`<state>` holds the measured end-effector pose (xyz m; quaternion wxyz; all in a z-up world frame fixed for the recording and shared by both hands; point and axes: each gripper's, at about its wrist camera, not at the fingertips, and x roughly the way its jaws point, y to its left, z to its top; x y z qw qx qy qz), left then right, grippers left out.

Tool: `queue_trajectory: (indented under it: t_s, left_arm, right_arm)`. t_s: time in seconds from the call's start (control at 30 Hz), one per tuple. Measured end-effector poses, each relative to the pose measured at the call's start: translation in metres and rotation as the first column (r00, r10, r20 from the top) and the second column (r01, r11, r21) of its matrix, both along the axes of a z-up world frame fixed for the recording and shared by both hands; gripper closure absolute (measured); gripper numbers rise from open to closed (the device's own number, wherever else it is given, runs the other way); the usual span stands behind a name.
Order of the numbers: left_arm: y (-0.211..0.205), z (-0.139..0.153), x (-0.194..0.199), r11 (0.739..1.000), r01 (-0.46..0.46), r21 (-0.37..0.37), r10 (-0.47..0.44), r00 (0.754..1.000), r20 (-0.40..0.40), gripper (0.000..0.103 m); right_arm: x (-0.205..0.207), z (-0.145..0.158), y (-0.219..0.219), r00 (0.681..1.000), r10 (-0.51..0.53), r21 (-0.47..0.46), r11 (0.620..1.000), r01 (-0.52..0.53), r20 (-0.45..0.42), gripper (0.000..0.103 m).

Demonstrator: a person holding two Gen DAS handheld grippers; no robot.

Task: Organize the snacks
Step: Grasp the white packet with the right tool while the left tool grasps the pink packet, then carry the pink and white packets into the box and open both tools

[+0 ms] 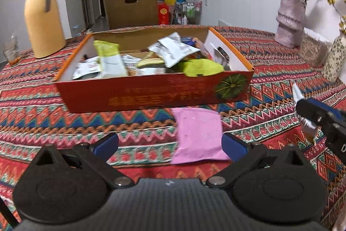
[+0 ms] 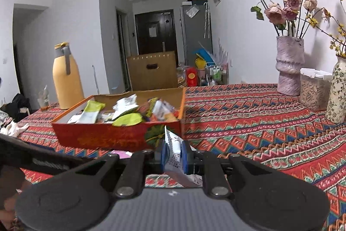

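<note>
Here, right gripper point(image 2: 174, 155) clamped on a white snack packet point(image 2: 173, 144) (print blurred), left gripper point(image 1: 169, 144) spread wide above a pink packet point(image 1: 197, 135), snack box point(image 1: 151, 92) beyond, contents jumbled.

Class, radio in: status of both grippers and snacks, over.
Left gripper open above pink packet. Right gripper shut on white packet. Snack box ahead, unobstructed.

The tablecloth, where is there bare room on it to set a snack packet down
Bare cloth runs between the orange box and the lilac vase. In front of the box only the pink packet lies. The box is heaped with packets; the far right corner is crowded by vases and a clear container.
</note>
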<state>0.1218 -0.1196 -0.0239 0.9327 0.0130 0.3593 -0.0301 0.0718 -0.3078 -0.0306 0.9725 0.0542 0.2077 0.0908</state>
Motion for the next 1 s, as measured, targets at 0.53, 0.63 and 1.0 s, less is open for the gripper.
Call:
queue_trajectory:
  t_s: [0.53, 0.63, 1.0]
  left_arm:
    - [-0.039, -0.037, 0.045, 0.998, -0.050, 0.028, 0.052, 0.994, -0.092, 0.000]
    - [-0.041, -0.039, 0.047, 0.999, -0.037, 0.017, 0.038, 0.995, -0.097, 0.010]
    - [-0.039, -0.031, 0.041, 1.000, -0.009, 0.015, 0.010, 0.996, -0.092, 0.040]
  right_arm:
    - [0.032, -0.023, -0.027, 0.999, 0.023, 0.128, 0.992, -0.020, -0.026, 0.088]
    - [0.031, -0.025, -0.027, 0.999, 0.027, 0.130, 0.991, -0.024, -0.026, 0.088]
    - [0.032, -0.027, -0.023, 0.999, 0.027, 0.115, 0.993, -0.023, -0.032, 0.088]
